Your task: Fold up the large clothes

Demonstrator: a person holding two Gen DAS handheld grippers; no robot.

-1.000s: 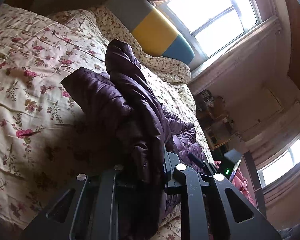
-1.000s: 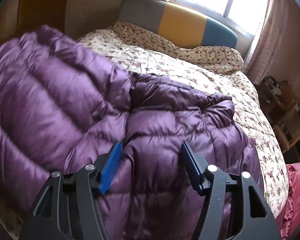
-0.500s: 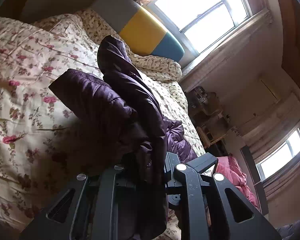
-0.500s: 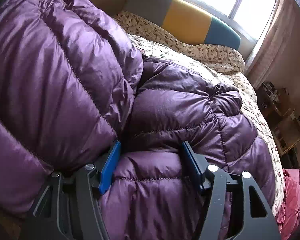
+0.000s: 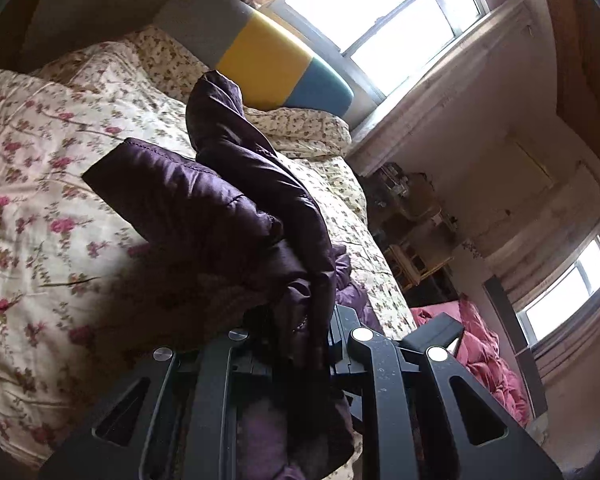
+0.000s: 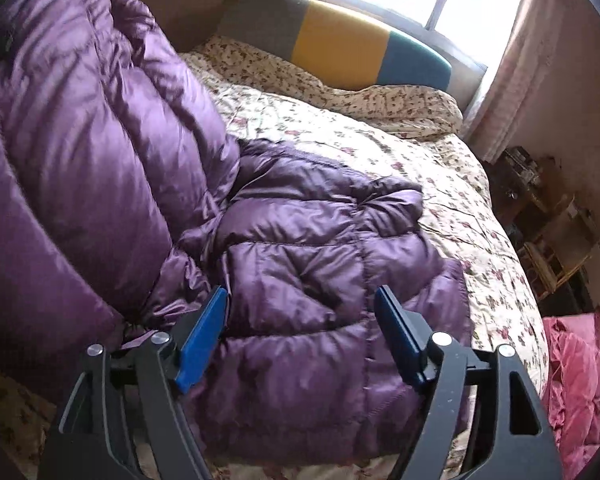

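Observation:
A purple quilted down jacket point(image 6: 300, 248) lies on the floral bed. One part of it point(image 6: 80, 120) is raised high at the left of the right wrist view. My left gripper point(image 5: 300, 332) is shut on a bunched fold of the jacket point(image 5: 228, 216), which rises dark and crumpled ahead of its fingers. My right gripper point(image 6: 302, 312) hovers over the jacket's flat lower part, and its jaws are opening. The blue pads point(image 6: 208, 328) stand apart on either side of a puffed panel without pressing on it.
A floral quilt point(image 6: 440, 184) covers the bed, with a grey, yellow and teal headboard point(image 6: 340, 40) under a bright window. A pink blanket point(image 6: 580, 380) lies off the bed's right side. Cluttered shelves point(image 6: 548, 240) stand by the right wall.
The left gripper has risen with its fold of jacket. The right gripper's jaws have spread wider and pulled back a little, letting go of the panel they pinched.

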